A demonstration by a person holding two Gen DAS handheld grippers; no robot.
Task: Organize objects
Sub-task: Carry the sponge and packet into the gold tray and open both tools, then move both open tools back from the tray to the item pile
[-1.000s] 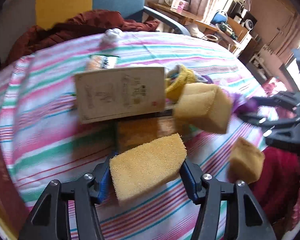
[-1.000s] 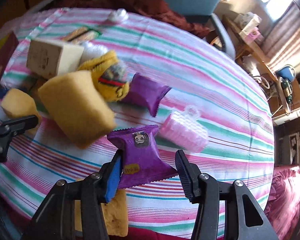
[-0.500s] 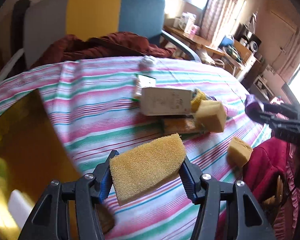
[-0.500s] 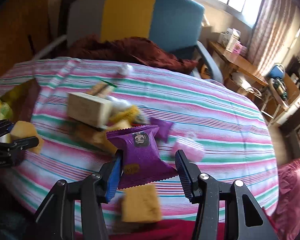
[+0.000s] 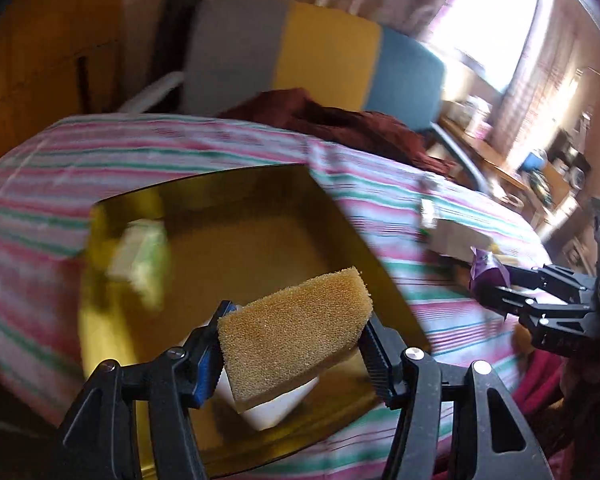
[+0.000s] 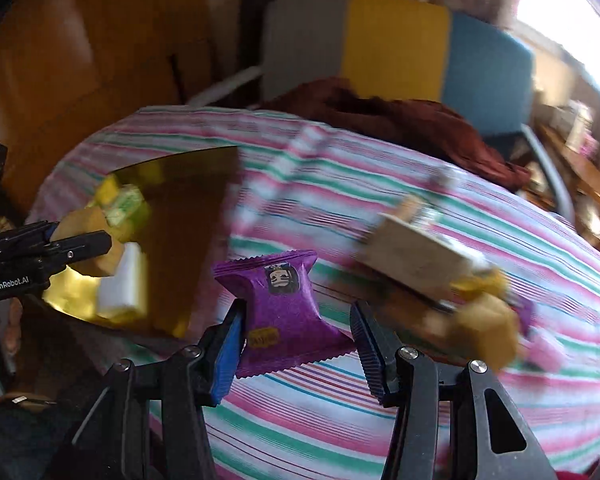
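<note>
While the left claw point(image 5: 292, 344) is pinching the light, squashy sponge point(image 5: 294, 330) by its sides above the yellow box point(image 5: 112, 320), the right claw point(image 6: 296, 336) is gripping a crinkly, slippery purple packet point(image 6: 288, 308) mid-body.

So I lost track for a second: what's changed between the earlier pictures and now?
Both tools swung away from the pile toward the gold tray. The left tool now holds the yellow sponge over the tray; the right tool has carried the purple snack packet closer to it. Nothing was let go. The pile with the beige box stayed on the striped tablecloth.
</note>
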